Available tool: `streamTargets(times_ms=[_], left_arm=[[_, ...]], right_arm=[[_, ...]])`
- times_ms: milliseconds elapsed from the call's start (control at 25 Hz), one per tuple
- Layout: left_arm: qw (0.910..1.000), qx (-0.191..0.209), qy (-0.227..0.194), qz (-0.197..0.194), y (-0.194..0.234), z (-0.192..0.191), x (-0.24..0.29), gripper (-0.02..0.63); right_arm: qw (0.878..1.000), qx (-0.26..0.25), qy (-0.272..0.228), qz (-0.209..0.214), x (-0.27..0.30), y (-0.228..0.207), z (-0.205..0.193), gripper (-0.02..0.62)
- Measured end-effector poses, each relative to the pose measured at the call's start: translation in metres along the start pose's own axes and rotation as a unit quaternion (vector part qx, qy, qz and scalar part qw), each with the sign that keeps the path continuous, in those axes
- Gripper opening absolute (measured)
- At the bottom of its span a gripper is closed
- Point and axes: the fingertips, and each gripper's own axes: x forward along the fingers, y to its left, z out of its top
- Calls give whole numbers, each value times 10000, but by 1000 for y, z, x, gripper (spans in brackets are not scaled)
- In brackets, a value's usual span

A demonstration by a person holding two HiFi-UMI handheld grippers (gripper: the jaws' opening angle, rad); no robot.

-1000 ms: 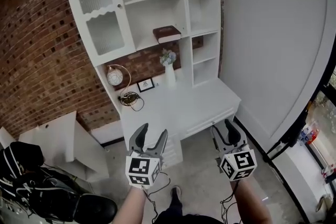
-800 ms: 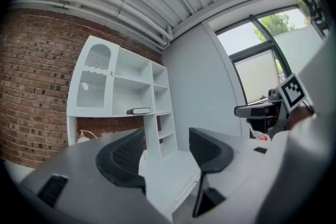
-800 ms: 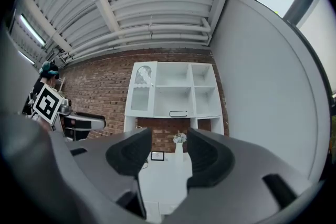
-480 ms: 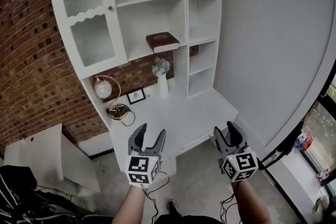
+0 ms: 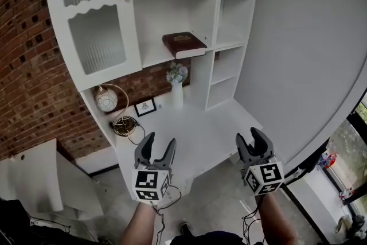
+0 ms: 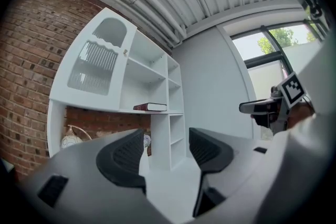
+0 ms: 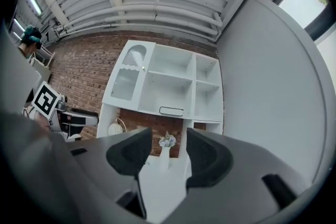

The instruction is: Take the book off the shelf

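Maroon book [image 5: 183, 45] lies flat on the middle shelf [image 5: 152, 54] of a white wall unit, above a vase of flowers [image 5: 176, 86] | left gripper [image 5: 160, 142]: jaws apart, nothing between them | right gripper [image 5: 250, 137]: jaws apart, likewise empty | both in front of the desk [image 5: 200, 129], well short of the book

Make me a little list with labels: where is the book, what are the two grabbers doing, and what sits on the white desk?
Book: dark red book, lying flat on the shelf beside the glass door
Left gripper: jaws apart, nothing between them, low in front of the desk
Right gripper: jaws apart, empty, also far from the book
On the desk: white vase with flowers, small picture frame, round lamp
Task so far: book not yet taken
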Motion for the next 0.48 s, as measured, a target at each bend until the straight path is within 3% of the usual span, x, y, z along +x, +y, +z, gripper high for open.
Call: streamTargets(times_ms=[480], left_arm=[[9998,151,73,109,36,-11,34,255]], right_arm=[[9995,-99,-294,53,72,-14,16,196]])
